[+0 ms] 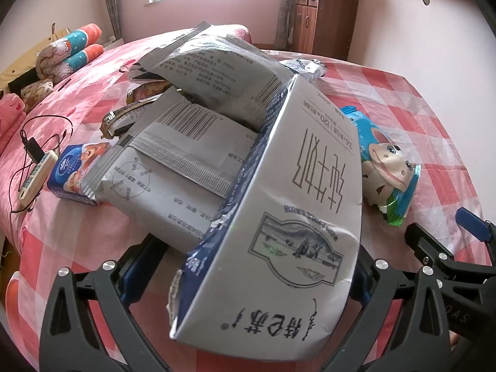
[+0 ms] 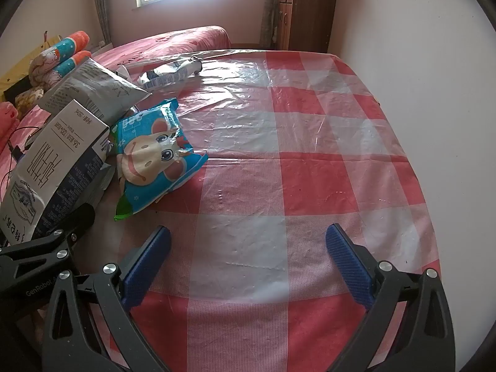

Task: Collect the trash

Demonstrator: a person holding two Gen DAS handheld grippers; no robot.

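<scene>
Left gripper (image 1: 248, 282) is clamped on the milk carton (image 1: 279, 217), which leans against grey wrappers (image 1: 186, 161) at the table's left, likely gathering trash into one pile. Blue snack bag (image 2: 152, 152) lies just beside it. Right gripper (image 2: 248, 263) hovers wide open, empty, over the checked tablecloth (image 2: 310, 170).

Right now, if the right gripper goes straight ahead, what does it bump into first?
Probably nothing soon: the open right gripper points over bare checkered tablecloth. The blue cartoon snack bag lies off to its left.
</scene>
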